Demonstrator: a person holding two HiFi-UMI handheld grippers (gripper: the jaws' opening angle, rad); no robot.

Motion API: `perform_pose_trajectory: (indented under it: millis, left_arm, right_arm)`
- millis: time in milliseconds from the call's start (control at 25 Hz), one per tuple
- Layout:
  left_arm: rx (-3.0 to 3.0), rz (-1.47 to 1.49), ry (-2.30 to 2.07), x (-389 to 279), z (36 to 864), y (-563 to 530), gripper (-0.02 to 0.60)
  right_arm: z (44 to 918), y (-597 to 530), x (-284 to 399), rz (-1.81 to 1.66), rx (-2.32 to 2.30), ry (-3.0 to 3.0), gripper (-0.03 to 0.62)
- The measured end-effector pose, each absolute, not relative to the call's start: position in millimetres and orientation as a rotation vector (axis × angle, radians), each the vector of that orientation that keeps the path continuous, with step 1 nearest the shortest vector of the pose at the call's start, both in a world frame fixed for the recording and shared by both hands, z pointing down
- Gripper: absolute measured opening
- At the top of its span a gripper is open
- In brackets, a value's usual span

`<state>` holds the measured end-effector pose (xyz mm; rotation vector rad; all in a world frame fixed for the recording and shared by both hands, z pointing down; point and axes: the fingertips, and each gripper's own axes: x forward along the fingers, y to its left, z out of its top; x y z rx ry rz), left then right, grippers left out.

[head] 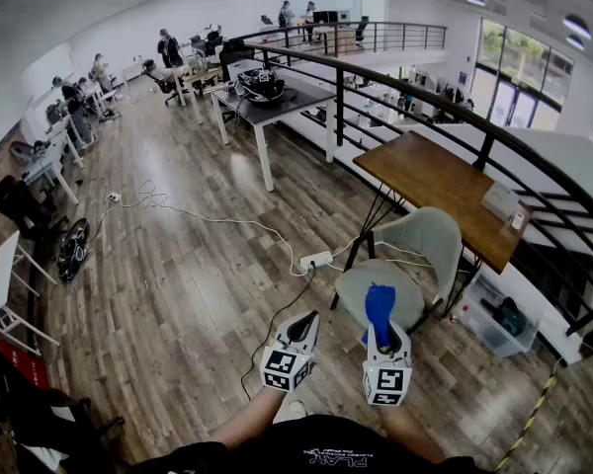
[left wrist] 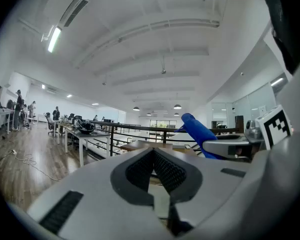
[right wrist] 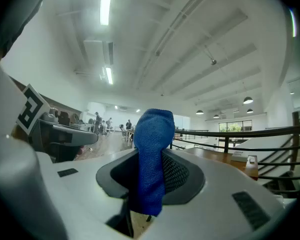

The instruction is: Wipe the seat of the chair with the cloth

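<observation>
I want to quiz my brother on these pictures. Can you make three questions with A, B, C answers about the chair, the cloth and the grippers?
1. Where does the chair stand?
A. beside the wooden table
B. on top of a desk
C. upside down on the floor

2. What colour is the cloth?
A. red
B. blue
C. yellow

3. How are the jaws of the left gripper?
A. together, with nothing between them
B. wide apart
C. shut on the cloth

Answers:
1 A: the head view shows it upright next to the table's near end.
2 B: it is plainly blue, sticking up from the right gripper, which is shut on it.
3 A: the left gripper view shows the pads meeting with nothing between them.
</observation>
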<state>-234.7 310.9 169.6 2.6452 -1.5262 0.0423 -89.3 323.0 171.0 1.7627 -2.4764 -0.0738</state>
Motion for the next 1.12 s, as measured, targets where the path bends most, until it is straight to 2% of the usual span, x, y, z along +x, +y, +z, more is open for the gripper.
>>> perform_pose_trajectory:
  millis: [440,1120]
  left_arm:
    - [2.674,0.069,-1.530,-228,169,314,0.002]
    - [2.690,0.063,-1.535,-283,166,292,0.002]
  right_arm:
    - [169,325,-85,-0.083,1.775,-2.469,0.118]
    - [168,307,-129,-0.077,1.792,-2.467,0.120]
